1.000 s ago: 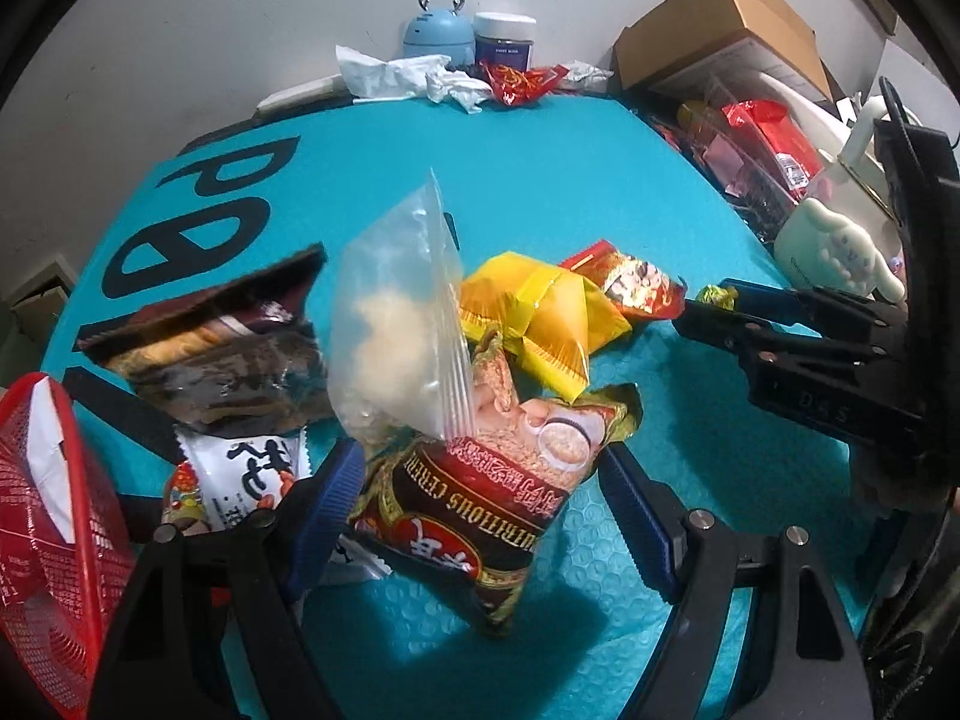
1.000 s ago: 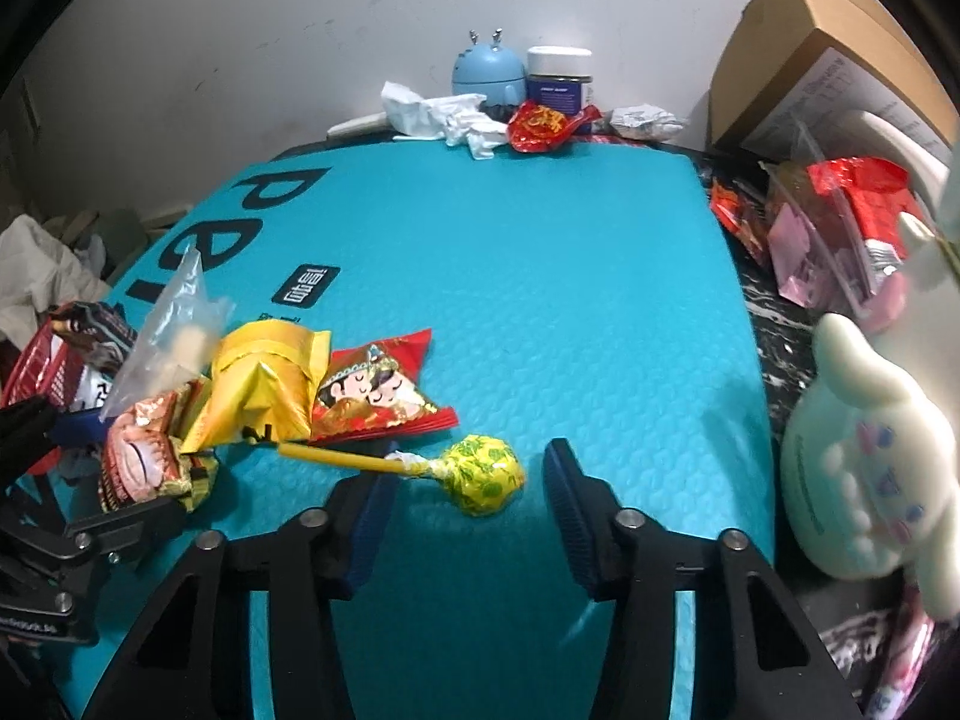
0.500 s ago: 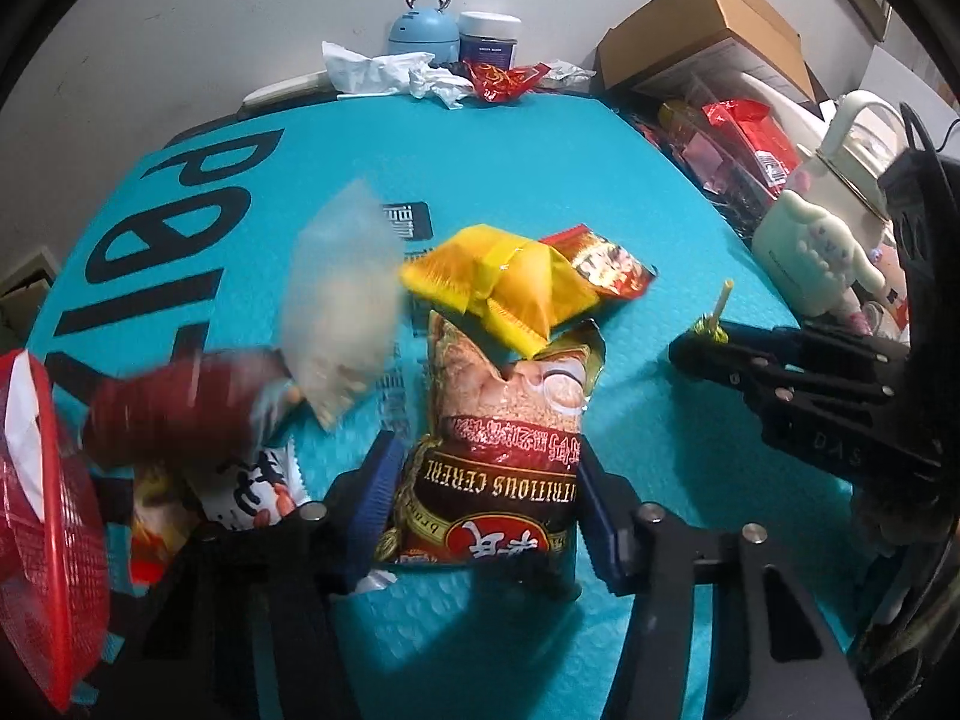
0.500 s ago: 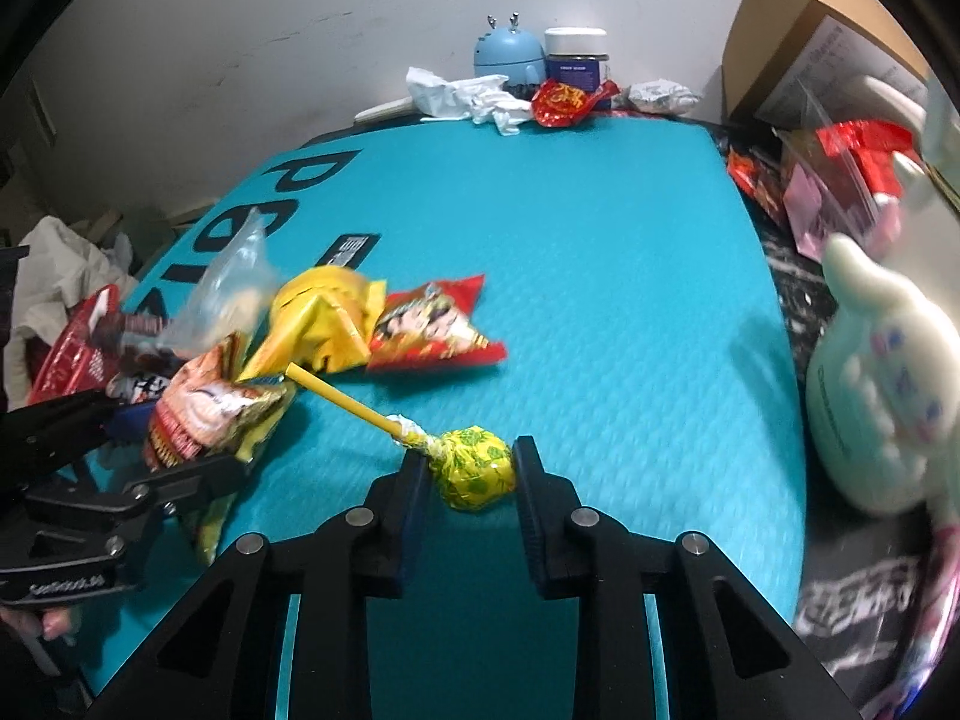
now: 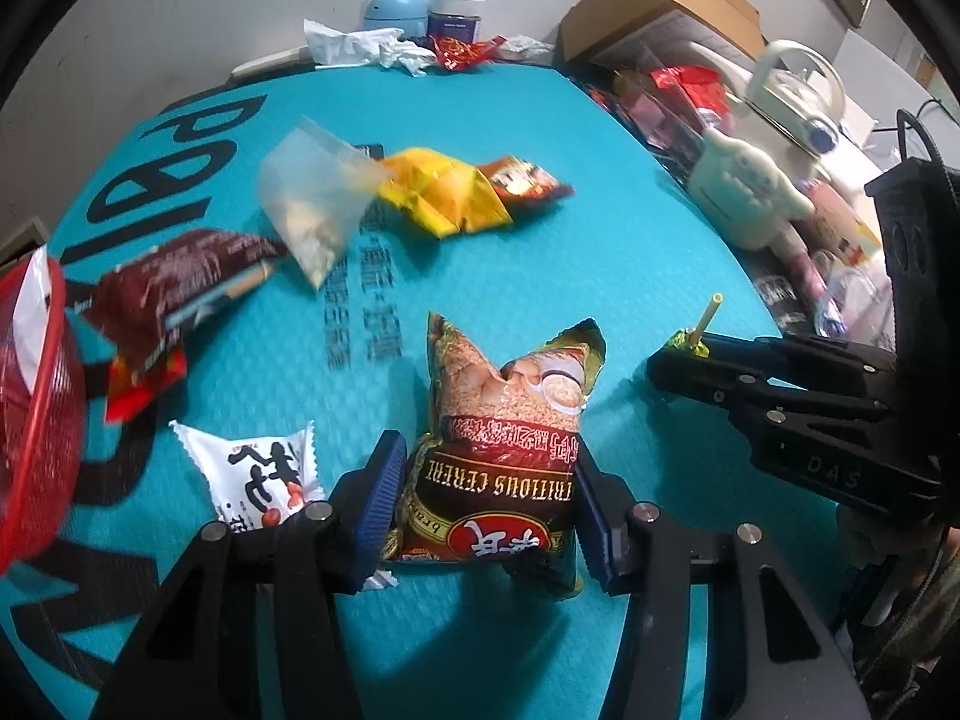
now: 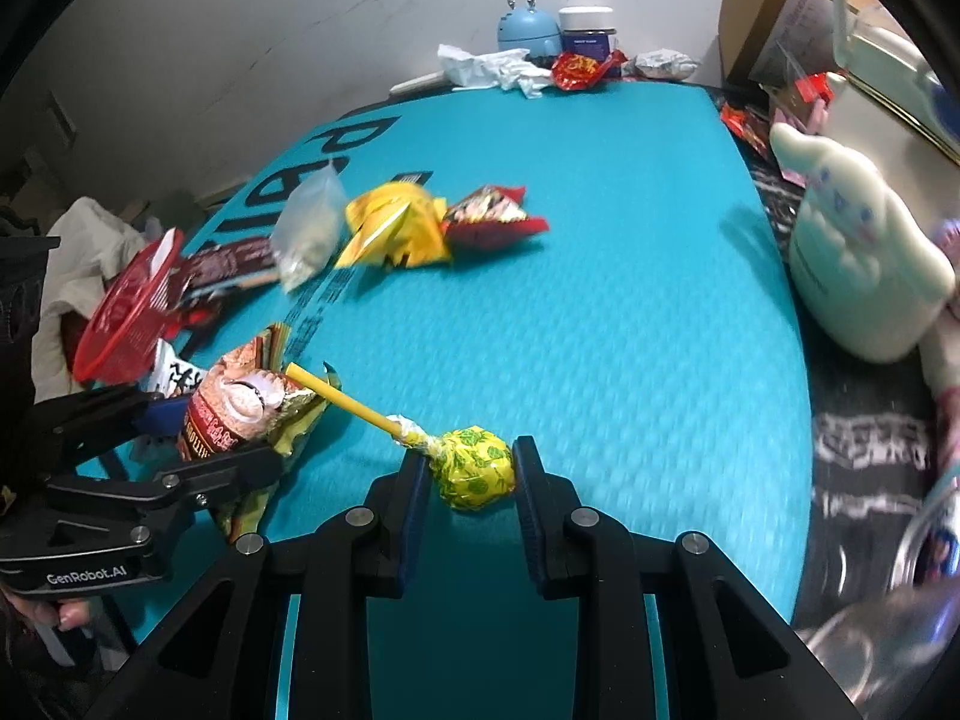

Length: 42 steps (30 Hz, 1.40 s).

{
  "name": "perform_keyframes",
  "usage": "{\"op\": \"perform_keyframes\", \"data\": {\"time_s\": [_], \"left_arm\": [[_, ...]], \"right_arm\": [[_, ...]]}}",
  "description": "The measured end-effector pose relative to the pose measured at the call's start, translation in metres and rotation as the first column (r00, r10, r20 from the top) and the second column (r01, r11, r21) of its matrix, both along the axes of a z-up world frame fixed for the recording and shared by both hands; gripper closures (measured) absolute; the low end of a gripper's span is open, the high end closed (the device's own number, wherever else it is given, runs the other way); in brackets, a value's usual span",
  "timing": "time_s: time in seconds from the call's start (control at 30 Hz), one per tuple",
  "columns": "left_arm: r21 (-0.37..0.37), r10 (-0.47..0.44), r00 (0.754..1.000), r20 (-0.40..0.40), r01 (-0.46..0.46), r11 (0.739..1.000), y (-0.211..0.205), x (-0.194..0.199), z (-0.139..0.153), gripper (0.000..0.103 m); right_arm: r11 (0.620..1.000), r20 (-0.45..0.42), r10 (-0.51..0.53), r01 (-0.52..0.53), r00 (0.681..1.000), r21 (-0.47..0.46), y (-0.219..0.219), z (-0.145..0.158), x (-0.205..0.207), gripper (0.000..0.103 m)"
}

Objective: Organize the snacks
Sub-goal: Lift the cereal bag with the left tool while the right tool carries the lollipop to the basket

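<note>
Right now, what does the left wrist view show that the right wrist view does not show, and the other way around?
Only the left wrist view shows the whole front of the white peanut packet beside the left gripper, and the kettle at the right.

Only the right wrist view shows the yellow head of the lollipop clamped in the right gripper, and a white cloth heap beyond the red basket.

Both show the cereal bag clamped in the left gripper, the teal mat, the yellow packet, the clear bag and the white plush toy.
</note>
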<state>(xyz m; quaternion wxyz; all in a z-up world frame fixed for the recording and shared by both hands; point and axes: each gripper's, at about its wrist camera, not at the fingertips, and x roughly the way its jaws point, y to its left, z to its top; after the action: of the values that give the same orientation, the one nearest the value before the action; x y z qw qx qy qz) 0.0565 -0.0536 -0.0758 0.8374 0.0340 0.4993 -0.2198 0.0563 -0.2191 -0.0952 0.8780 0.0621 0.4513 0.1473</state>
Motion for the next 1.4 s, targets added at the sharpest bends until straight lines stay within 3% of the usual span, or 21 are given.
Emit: {"op": "perform_keyframes", "data": {"time_s": [0.37, 0.67, 0.83, 0.93, 1.03, 1.4], "left_arm": [[0.017, -0.002, 1.000, -0.003, 0.002, 1.000, -0.001, -0.018, -0.002, 0.049], [0.137, -0.033, 0.998, 0.051, 0.026, 0.990, -0.021, -0.016, -0.013, 0.041], [0.090, -0.021, 0.997, 0.070, 0.015, 0.996, -0.016, -0.015, -0.013, 0.041], [0.093, -0.012, 0.996, 0.088, 0.004, 0.996, -0.016, -0.015, -0.011, 0.052], [0.080, -0.002, 0.996, 0.084, -0.005, 0.997, -0.014, -0.014, -0.010, 0.055], [0.034, 0.037, 0.997, 0.066, -0.039, 0.999, -0.006, -0.014, -0.004, 0.055]], "right_arm": [[1.000, 0.000, 0.028, -0.028, 1.000, -0.007, 0.008, -0.001, -0.025, 0.076], [1.000, 0.003, 0.019, -0.019, 1.000, 0.001, 0.007, -0.003, -0.028, 0.076], [1.000, 0.003, 0.020, -0.020, 1.000, 0.005, 0.006, -0.004, -0.027, 0.075], [1.000, 0.006, 0.021, -0.021, 1.000, 0.003, 0.007, -0.005, -0.027, 0.075], [1.000, 0.015, 0.023, -0.023, 1.000, -0.003, 0.008, -0.005, -0.027, 0.075], [0.999, 0.027, 0.021, -0.022, 0.999, 0.023, 0.005, -0.002, -0.027, 0.076]]}}
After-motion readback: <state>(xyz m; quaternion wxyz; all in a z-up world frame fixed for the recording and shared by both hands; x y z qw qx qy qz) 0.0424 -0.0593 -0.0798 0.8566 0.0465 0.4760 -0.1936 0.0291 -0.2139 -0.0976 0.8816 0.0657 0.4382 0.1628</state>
